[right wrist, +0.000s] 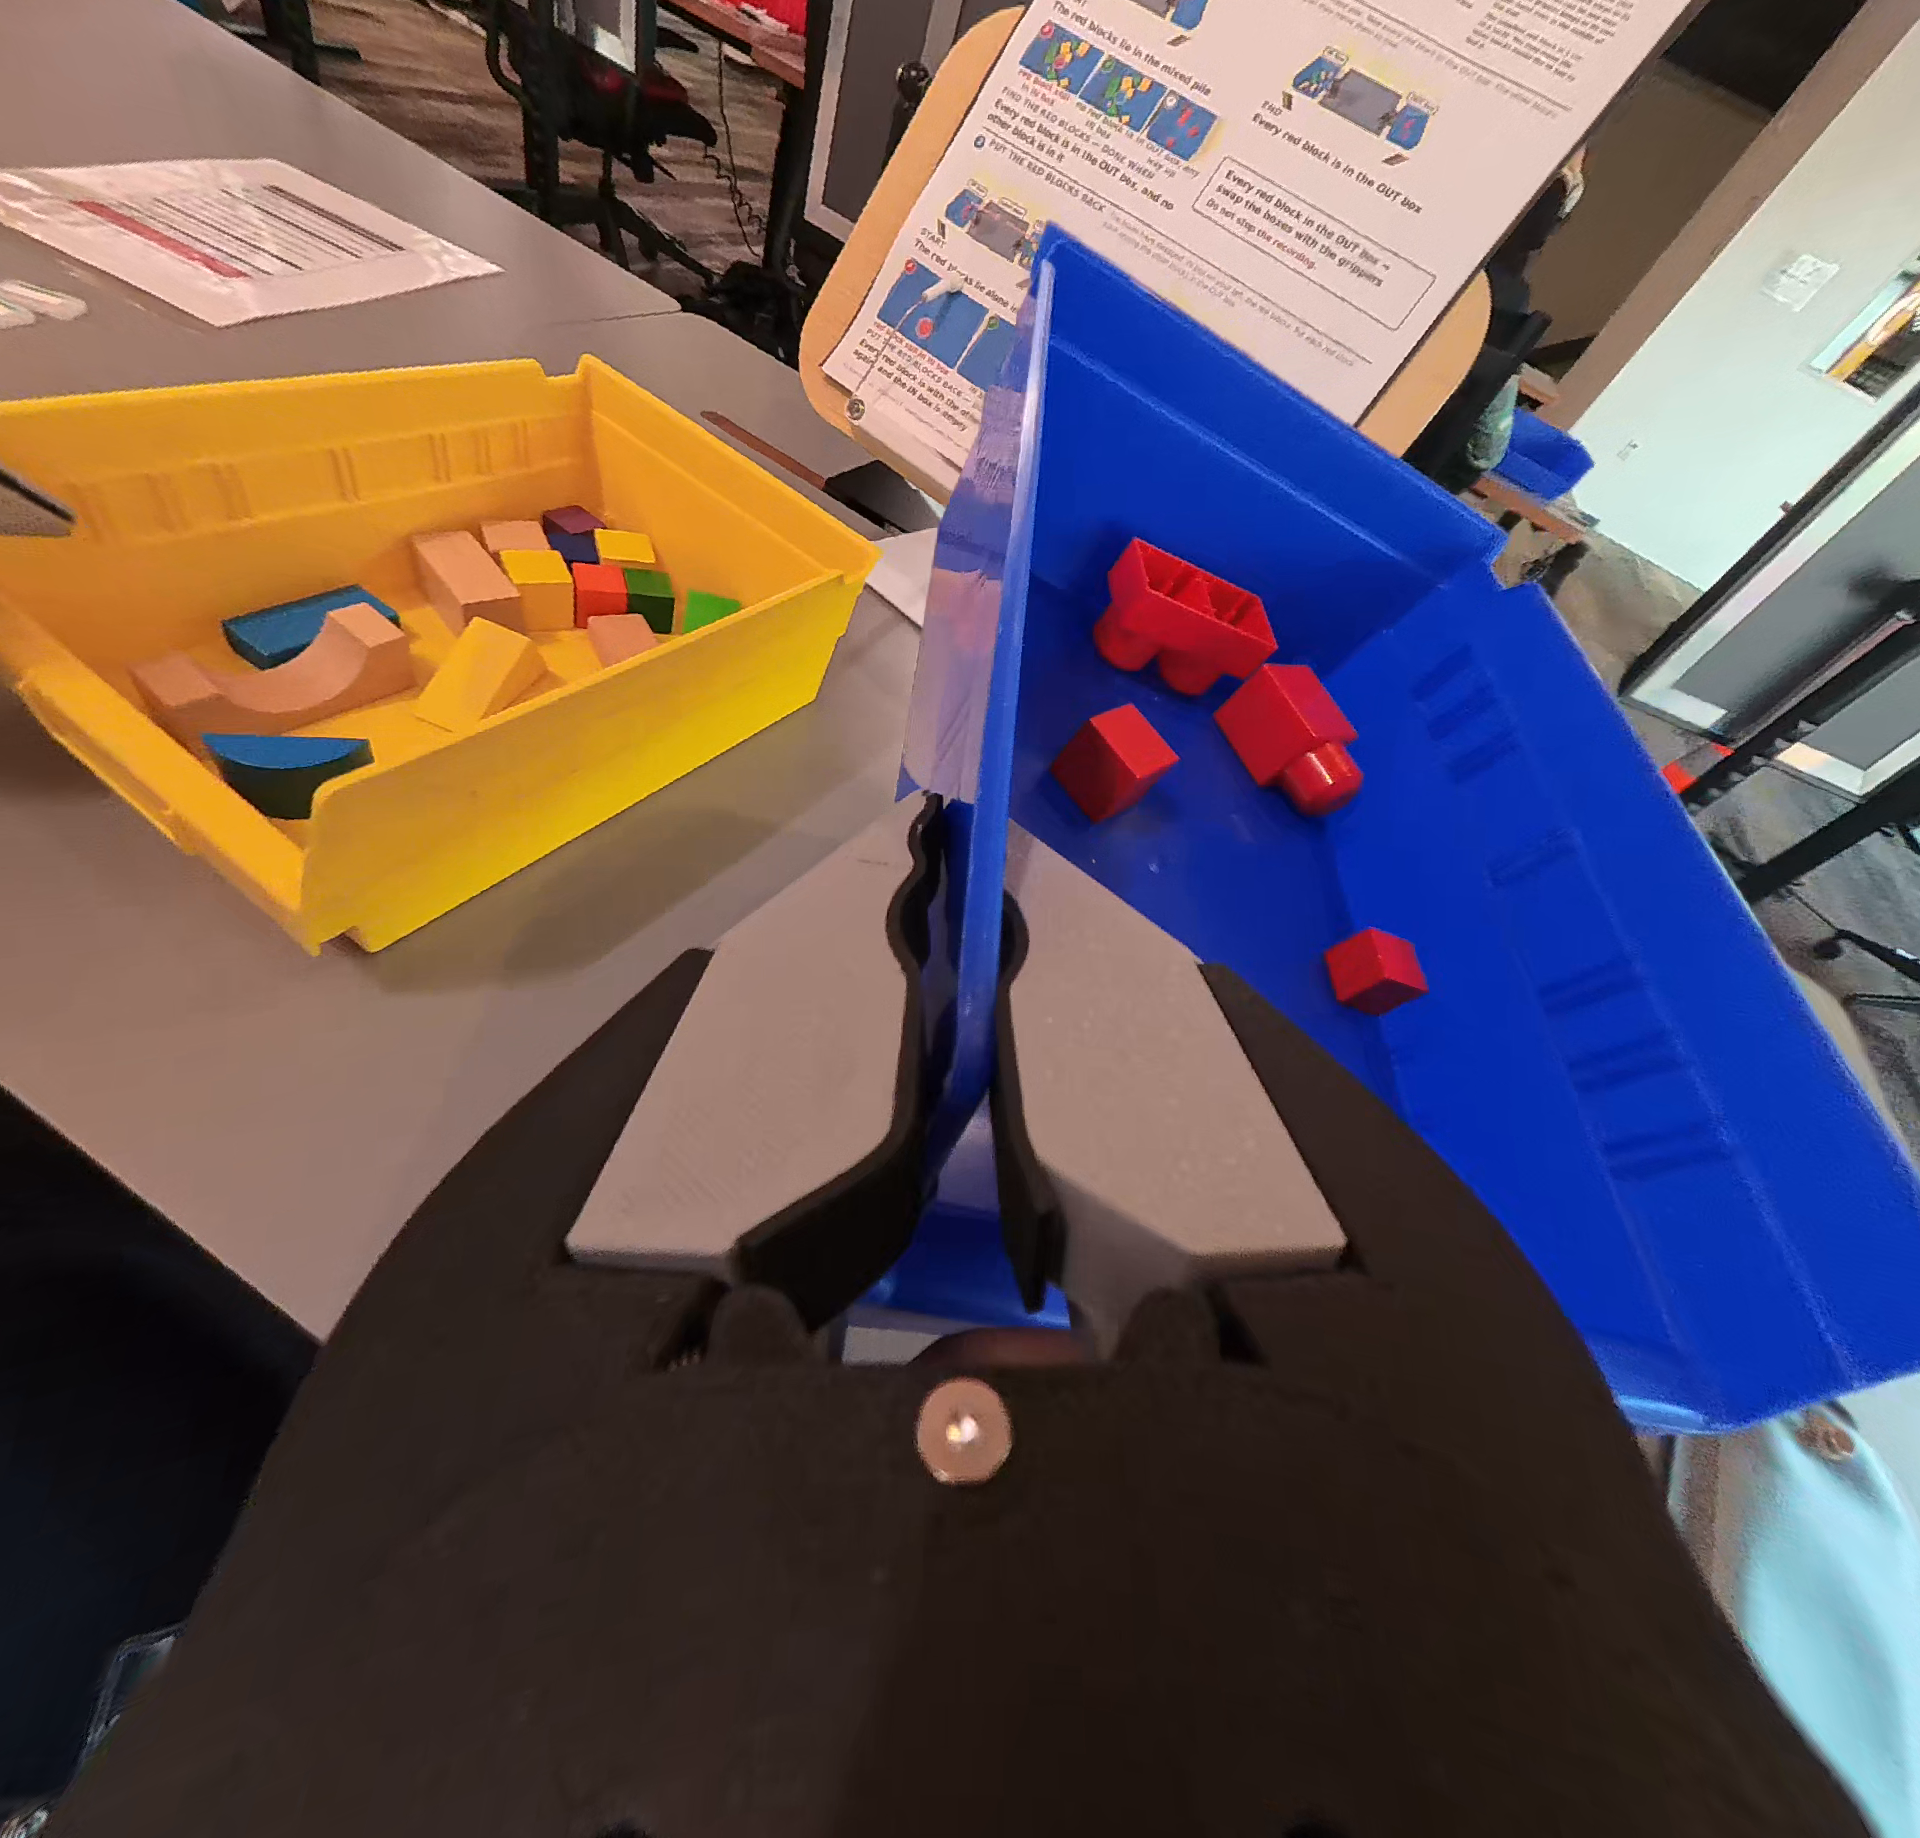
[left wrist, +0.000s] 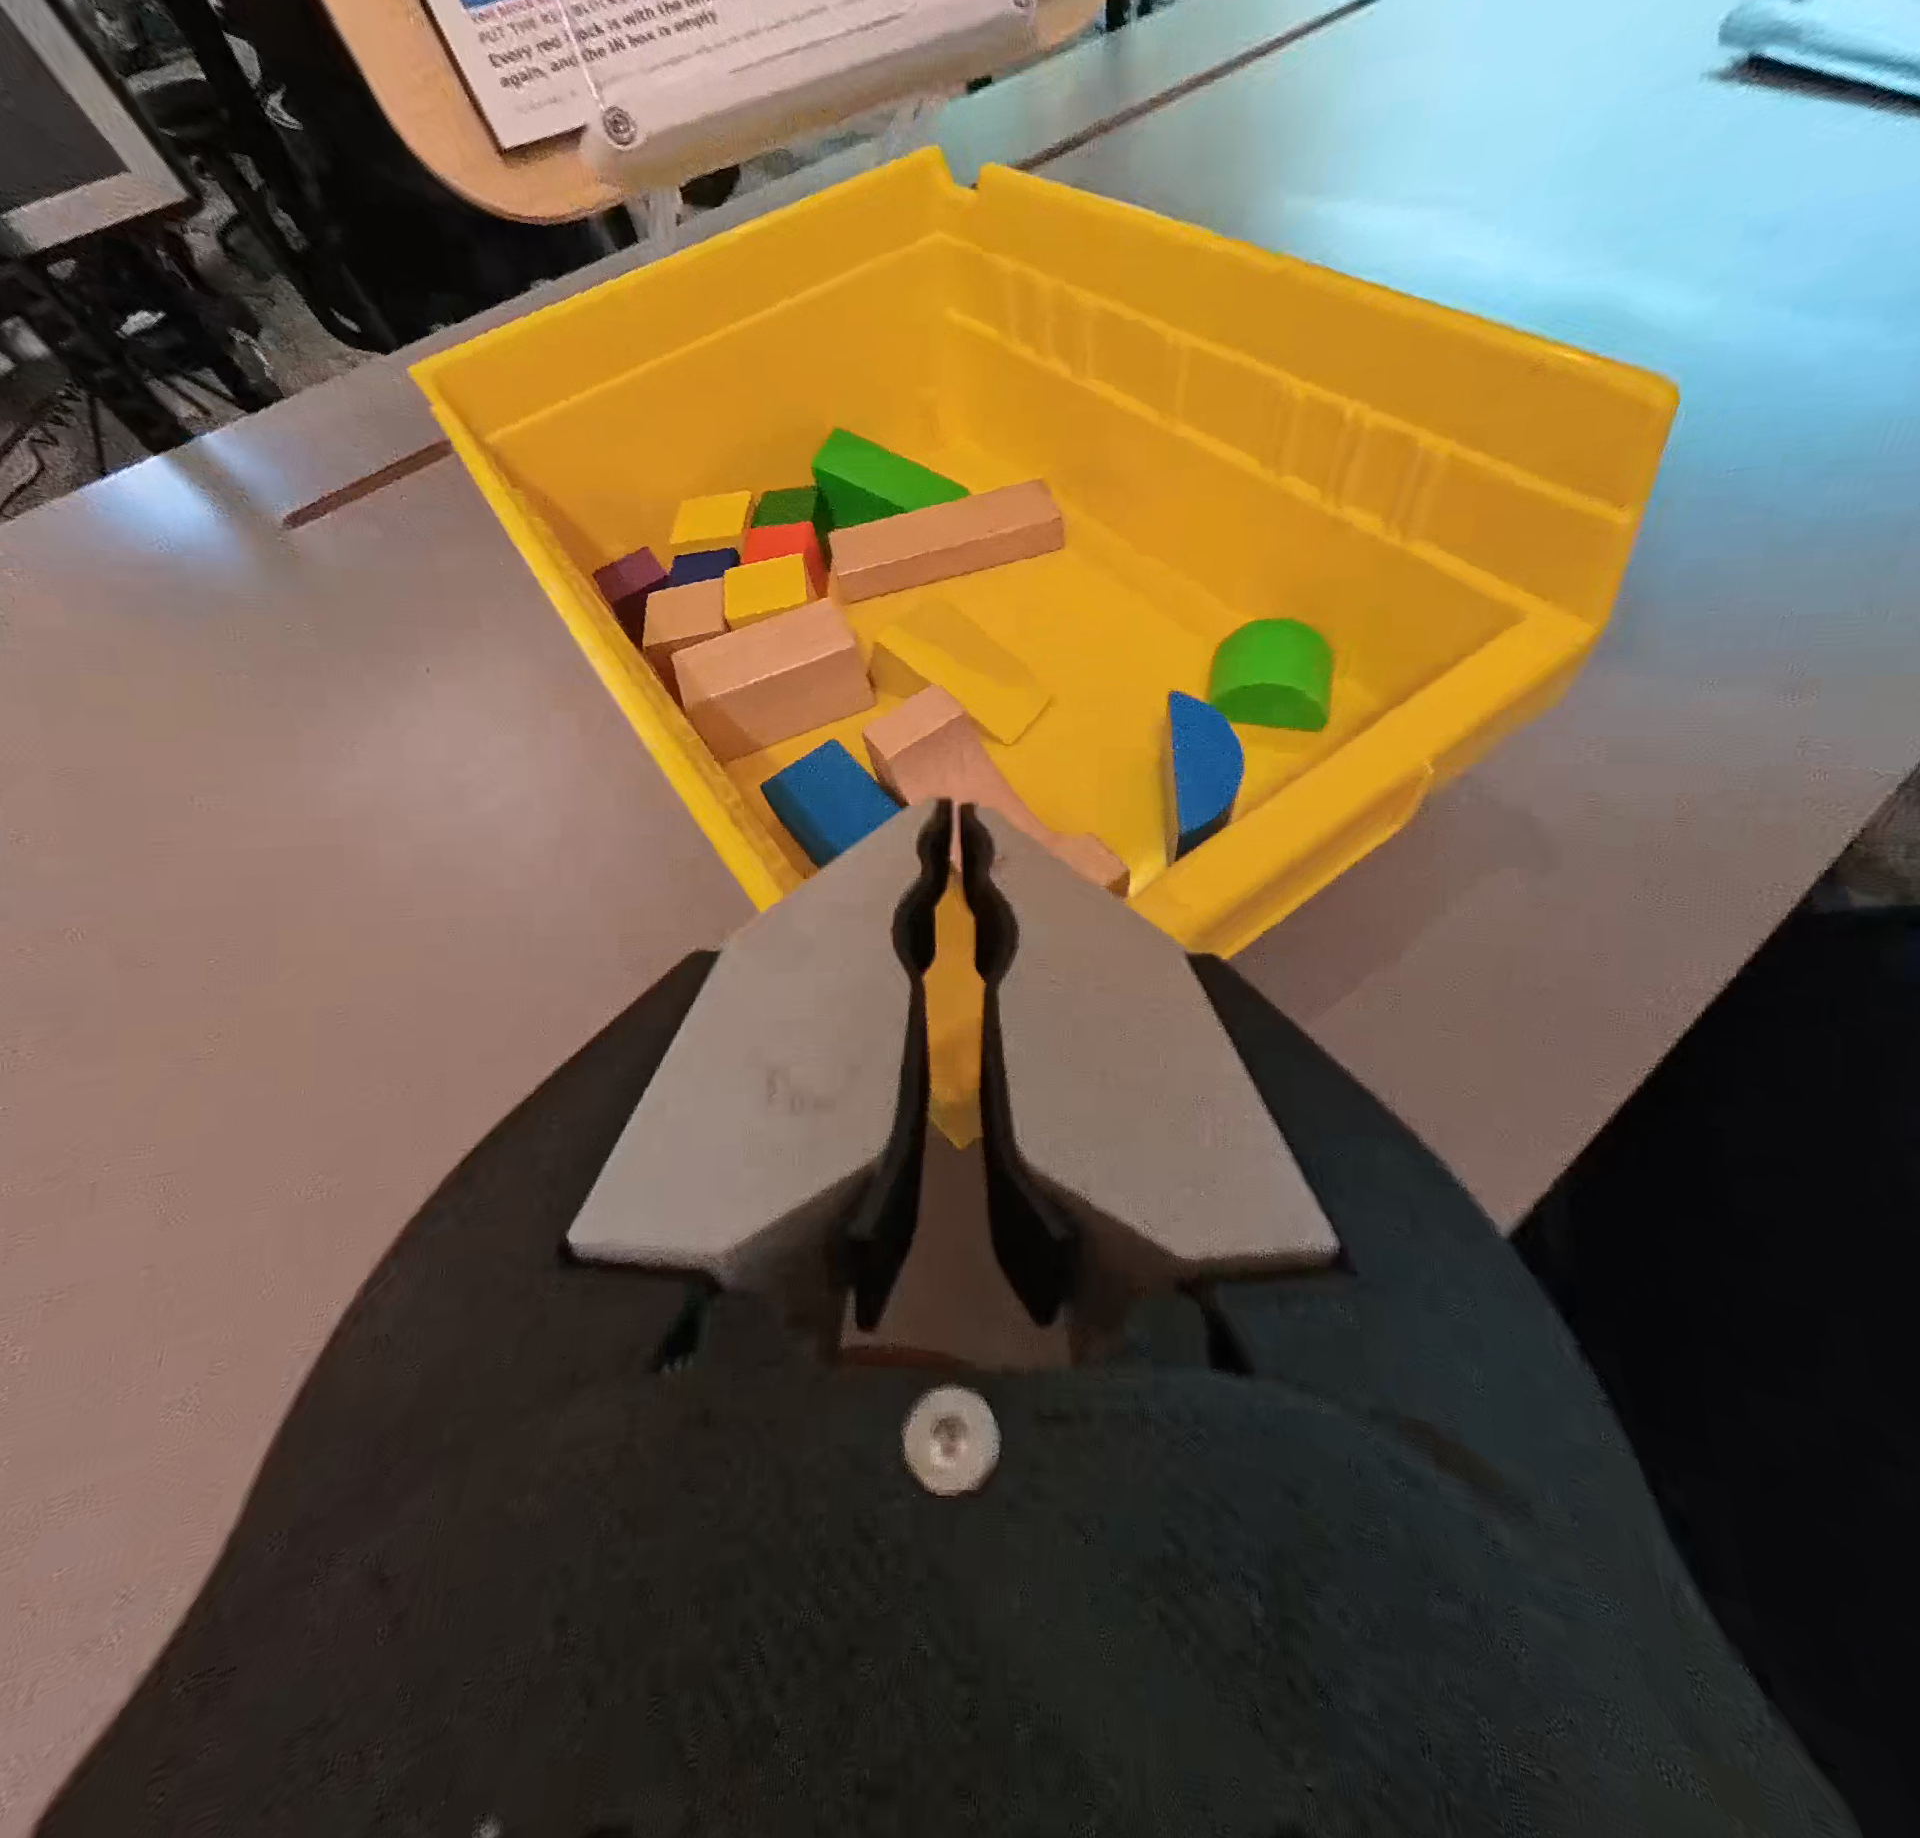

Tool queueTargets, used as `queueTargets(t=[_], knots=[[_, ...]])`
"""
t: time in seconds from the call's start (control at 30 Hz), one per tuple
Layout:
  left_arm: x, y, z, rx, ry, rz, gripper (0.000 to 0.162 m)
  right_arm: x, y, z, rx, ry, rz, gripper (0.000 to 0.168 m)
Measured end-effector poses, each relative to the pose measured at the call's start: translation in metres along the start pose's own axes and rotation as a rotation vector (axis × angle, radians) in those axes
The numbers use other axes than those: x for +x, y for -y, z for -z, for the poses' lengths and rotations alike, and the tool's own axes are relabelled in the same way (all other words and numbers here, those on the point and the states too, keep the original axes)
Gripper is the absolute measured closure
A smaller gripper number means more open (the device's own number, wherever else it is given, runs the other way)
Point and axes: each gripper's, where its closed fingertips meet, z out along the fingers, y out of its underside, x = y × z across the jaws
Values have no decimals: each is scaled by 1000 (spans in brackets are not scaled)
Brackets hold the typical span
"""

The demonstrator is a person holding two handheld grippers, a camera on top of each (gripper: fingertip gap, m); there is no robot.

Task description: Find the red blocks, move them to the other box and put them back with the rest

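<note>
My right gripper (right wrist: pixel 966 822) is shut on the side wall of the blue box (right wrist: pixel 1558 957) and holds it tilted, off the table. Several red blocks lie inside it: a studded brick (right wrist: pixel 1184 614), a second studded piece (right wrist: pixel 1288 728), a cube (right wrist: pixel 1112 760) and a small cube (right wrist: pixel 1371 967). The yellow box (left wrist: pixel 1299 334) sits flat on the table, also in the right wrist view (right wrist: pixel 582 749). It holds mixed wooden blocks, among them an orange-red cube (left wrist: pixel 784 545). My left gripper (left wrist: pixel 954 822) is shut and empty above the yellow box's near corner.
A printed instruction sheet (right wrist: pixel 1299 126) on a wooden board stands behind the boxes. A paper sheet (right wrist: pixel 239 230) lies on the grey table (left wrist: pixel 312 853). The table edge runs close on the right (left wrist: pixel 1662 1061). A white object (left wrist: pixel 1829 22) lies far right.
</note>
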Motion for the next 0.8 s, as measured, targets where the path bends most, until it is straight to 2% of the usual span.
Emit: queueTargets(t=[0.1,0.2,0.27,0.33,0.53,0.6,0.7,0.8], knots=[[-1,1,19,52,34,50,150,2,-3,2,-3,3,-9,167],[-7,-11,38,28,105,39,152,6,-5,5,-2,-13,-6,167],[-19,-17,45,20,168,61,136,8,-7,7,1,-22,-8,167],[-27,-22,45,7,176,84,135,10,-8,8,1,-27,-15,167],[-20,-20,8,-28,91,81,143,16,-13,14,-3,-33,-34,167],[-26,-19,0,-53,145,-6,151,21,-14,17,-7,-45,-40,167],[-25,-13,-11,-87,187,-115,153,31,-14,21,-12,-75,-42,167],[-7,-3,-29,-96,152,-172,151,37,-11,24,-14,-103,-38,167]])
